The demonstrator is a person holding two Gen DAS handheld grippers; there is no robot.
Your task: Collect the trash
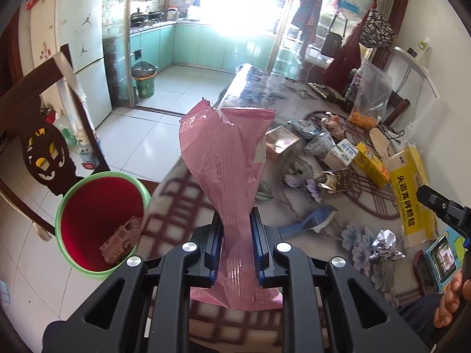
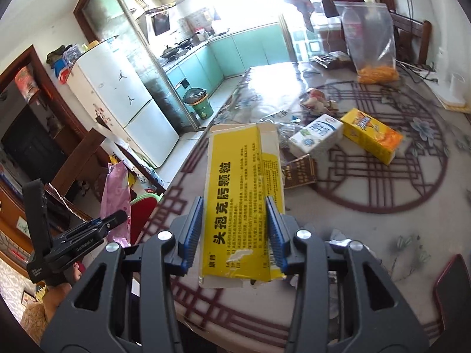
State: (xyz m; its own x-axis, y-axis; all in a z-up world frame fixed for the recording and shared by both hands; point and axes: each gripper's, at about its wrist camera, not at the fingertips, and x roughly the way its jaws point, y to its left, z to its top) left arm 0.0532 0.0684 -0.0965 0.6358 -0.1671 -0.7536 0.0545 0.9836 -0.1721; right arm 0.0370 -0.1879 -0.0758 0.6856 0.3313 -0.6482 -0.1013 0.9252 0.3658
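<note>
Pink wrapper (image 1: 226, 161) beside bin rim (image 1: 103, 176)

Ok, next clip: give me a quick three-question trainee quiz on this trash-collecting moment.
1. True or false: the left gripper is shut on a pink wrapper.
2. What does the right gripper hold? A) milk carton B) flattened yellow box C) crumpled foil
3. Fill in: the red bin with the green rim stands on the ______, beside the table.

Key: 1 true. 2 B, the flattened yellow box. 3 floor.
</note>
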